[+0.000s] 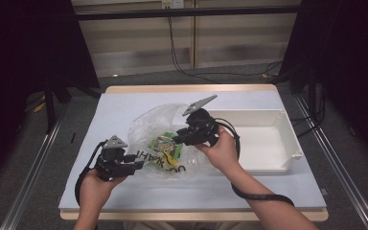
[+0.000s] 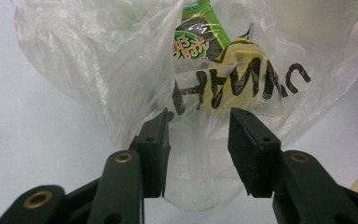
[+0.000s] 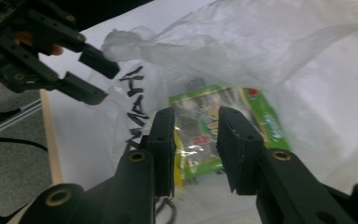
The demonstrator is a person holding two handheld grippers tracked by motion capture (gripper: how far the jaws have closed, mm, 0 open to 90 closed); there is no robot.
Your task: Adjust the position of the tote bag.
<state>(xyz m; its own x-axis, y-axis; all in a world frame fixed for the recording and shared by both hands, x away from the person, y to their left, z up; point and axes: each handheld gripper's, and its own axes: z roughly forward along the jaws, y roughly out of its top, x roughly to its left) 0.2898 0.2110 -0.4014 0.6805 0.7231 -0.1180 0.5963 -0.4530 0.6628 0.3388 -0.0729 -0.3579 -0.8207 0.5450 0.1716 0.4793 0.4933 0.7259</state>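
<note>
A clear plastic bag (image 1: 149, 123) with black lettering lies crumpled on the white table sheet (image 1: 120, 108). Inside it are a green snack packet (image 1: 163, 142) and a yellow item (image 1: 171, 158). My left gripper (image 1: 141, 164) is at the bag's near left end; in the left gripper view its jaws stand apart (image 2: 198, 128), with loose bag film (image 2: 98, 60) between them but not pinched, and the yellow item (image 2: 235, 77) lies just beyond. My right gripper (image 1: 177, 136) hovers at the bag's right side, open (image 3: 196, 123), pointing at the green packet (image 3: 256, 112). The left gripper (image 3: 95, 77) is at the upper left of the right gripper view.
A white rectangular bin (image 1: 287, 139) lies on the right half of the table, right next to the right hand. The table's wooden edge (image 1: 191, 88) runs along the back. Dark curtains and metal floor rails flank both sides.
</note>
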